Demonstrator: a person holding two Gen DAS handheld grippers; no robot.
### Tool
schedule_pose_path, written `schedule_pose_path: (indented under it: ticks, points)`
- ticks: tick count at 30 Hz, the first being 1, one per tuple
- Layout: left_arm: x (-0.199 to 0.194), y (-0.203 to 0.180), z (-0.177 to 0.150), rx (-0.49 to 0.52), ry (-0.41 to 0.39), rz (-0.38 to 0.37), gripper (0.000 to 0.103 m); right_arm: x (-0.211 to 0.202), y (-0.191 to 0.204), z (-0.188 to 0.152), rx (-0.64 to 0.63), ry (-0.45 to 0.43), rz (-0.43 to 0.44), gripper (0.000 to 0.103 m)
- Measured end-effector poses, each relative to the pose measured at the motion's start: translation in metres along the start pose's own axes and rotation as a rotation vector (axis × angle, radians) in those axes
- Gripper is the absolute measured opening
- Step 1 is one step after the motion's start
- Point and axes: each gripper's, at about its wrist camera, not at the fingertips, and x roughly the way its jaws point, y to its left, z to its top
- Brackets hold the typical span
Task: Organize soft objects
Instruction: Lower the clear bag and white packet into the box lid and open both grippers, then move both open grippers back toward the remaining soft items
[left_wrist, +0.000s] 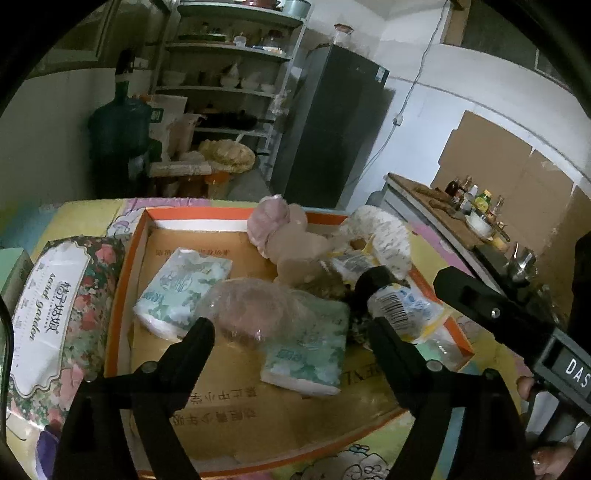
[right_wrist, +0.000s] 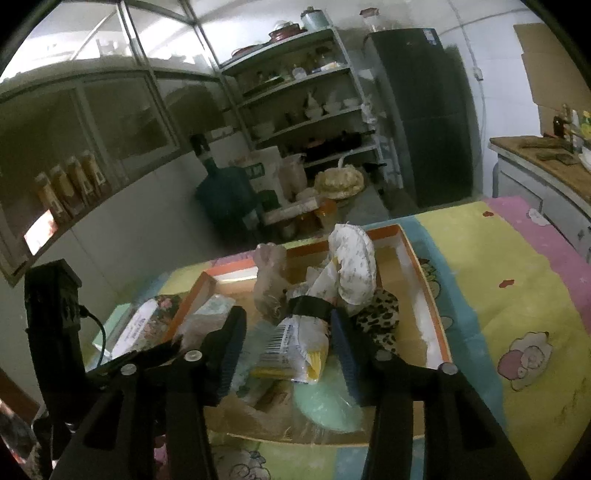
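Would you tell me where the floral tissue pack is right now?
In the left wrist view, the floral tissue pack lies at the left, just outside the orange-rimmed box, against its left wall.

my left gripper (left_wrist: 291, 332) matte black, silver screws at finger pivots, right gripper (right_wrist: 288, 328) black with ribbed blue pads (right_wrist: 345, 354), white "das" label, black cable

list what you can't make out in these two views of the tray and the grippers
- Right gripper: right wrist view does not show whether its pads press the yellow barcode packet between them.
- Leopard-print item: right wrist view, half hidden by a finger.
- Floral tissue pack: left wrist view, cut off at the left edge.
- Counter bottles: too small to read.
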Motion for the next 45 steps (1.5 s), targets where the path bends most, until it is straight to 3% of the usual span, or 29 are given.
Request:
schedule_pose_path:
  ticks: [10, 27, 34, 45]
  points:
    - [-0.031, -0.015, 0.001, 0.070, -0.115, -0.003, 0.089, -0.033, 0.003, 0.003, 0.035, -0.068, 0.015, 0.061]
    - [-0.099, -0.027, -0.005, 0.164, -0.225, -0.018, 0.089, -0.099, 0.045, -0.003, -0.007, -0.183, 0.037, 0.062]
    - [-0.129, -0.013, -0.012, 0.163, -0.273, -0.015, 0.089, -0.118, 0.066, -0.011, -0.019, -0.208, 0.059, 0.062]
    - [-0.188, 0.036, -0.018, 0.128, -0.371, 0.054, 0.089, -0.126, 0.113, -0.026, -0.070, -0.204, 0.096, 0.066]
